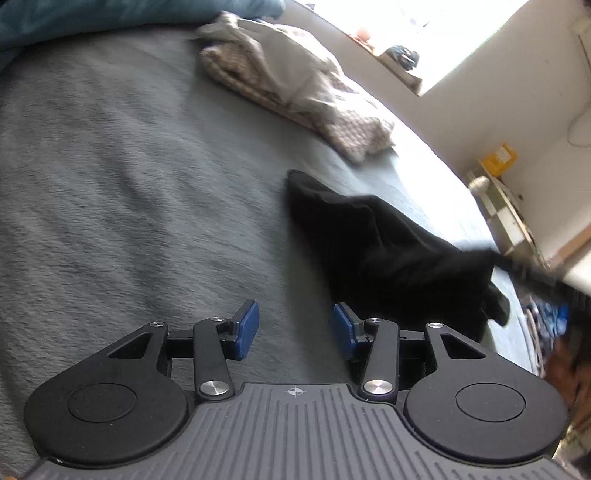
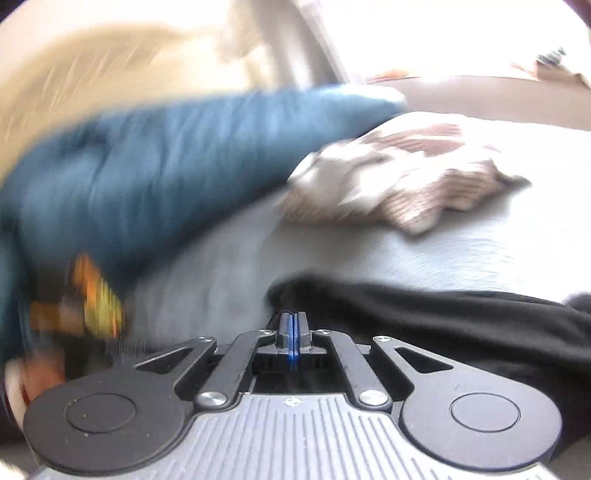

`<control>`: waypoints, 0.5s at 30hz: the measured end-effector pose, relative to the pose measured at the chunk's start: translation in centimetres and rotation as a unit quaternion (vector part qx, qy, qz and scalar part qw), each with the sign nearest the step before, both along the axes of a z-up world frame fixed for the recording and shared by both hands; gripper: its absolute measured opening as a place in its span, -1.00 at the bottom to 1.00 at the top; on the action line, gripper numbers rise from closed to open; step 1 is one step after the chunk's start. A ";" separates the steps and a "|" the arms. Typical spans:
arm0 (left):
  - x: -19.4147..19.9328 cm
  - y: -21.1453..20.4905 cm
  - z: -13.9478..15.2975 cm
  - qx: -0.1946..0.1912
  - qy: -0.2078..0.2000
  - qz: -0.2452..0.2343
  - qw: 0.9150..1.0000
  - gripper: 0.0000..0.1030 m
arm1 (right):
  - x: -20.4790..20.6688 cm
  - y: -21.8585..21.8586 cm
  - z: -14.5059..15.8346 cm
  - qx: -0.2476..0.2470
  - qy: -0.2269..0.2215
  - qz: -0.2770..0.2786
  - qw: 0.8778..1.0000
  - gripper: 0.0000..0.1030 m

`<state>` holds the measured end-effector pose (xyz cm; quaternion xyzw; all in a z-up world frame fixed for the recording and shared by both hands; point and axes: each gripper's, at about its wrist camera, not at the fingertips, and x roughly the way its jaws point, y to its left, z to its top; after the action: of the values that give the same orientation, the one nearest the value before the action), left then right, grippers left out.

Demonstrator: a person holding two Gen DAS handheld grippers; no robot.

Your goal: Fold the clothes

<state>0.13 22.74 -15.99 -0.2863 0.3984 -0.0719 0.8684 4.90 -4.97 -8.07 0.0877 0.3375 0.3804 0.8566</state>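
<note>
A black garment (image 1: 388, 251) lies crumpled on the grey blanket (image 1: 129, 184) near the bed's right edge. My left gripper (image 1: 294, 314) hovers over bare blanket just left of it, blue pads apart and nothing between them. In the right wrist view, which is motion-blurred, the right gripper (image 2: 292, 317) has its blue pads pressed together. A corner of the black garment (image 2: 443, 317) runs right up to the tips and seems pinched there. The rest of that cloth trails off to the right.
A beige patterned pile of clothes (image 1: 295, 85) (image 2: 406, 177) lies farther back on the bed. A teal duvet (image 1: 55, 18) (image 2: 166, 166) is bunched along the far side. Past the right bed edge are a wooden shelf with clutter (image 1: 498, 192) and a bright windowsill (image 1: 402, 59).
</note>
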 end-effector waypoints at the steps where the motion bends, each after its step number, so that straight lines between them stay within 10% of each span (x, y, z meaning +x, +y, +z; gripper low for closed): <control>1: 0.1 -0.5 0.0 0.002 -0.002 -0.009 1.000 -0.11 | 0.8 -1.3 0.3 0.025 0.012 -0.024 0.999 -1.00; 15: 2.6 -6.5 -0.8 0.059 0.001 -0.069 0.996 0.05 | 6.3 -12.7 -6.4 0.215 0.229 -0.221 0.923 -0.92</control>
<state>2.68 16.20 -16.79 -0.2065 0.4214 -0.1079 0.8765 11.24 -17.64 -14.47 0.4271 0.4062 0.2145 0.7788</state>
